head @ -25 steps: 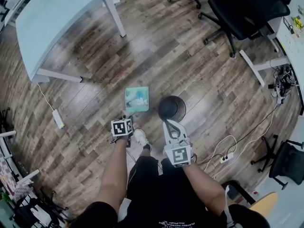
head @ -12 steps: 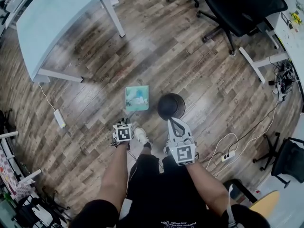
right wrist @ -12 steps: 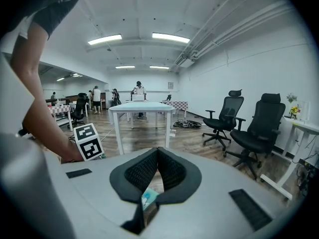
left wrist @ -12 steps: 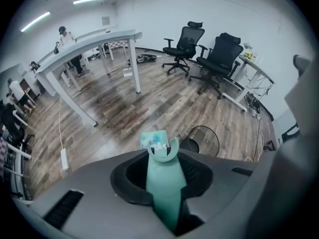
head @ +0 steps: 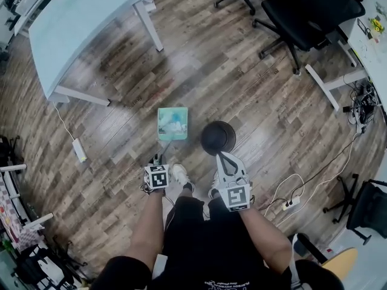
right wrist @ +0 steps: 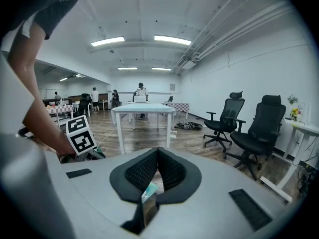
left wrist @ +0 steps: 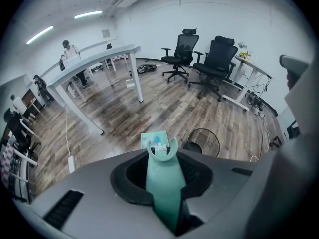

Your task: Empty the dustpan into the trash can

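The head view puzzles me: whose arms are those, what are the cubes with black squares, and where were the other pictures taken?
There is no robot: a person stands on a wooden floor with a two-jaw gripper in each hand. The head view comes from a camera on their head, looking down. The patterned cubes are parts of the grippers. Each other picture comes from a camera riding on one gripper, looking along its jaws. The left gripper is clamped on the handle of the teal dustpan; the pan, white scraps inside, is beside a round black trash can. The right gripper has its jaws together.
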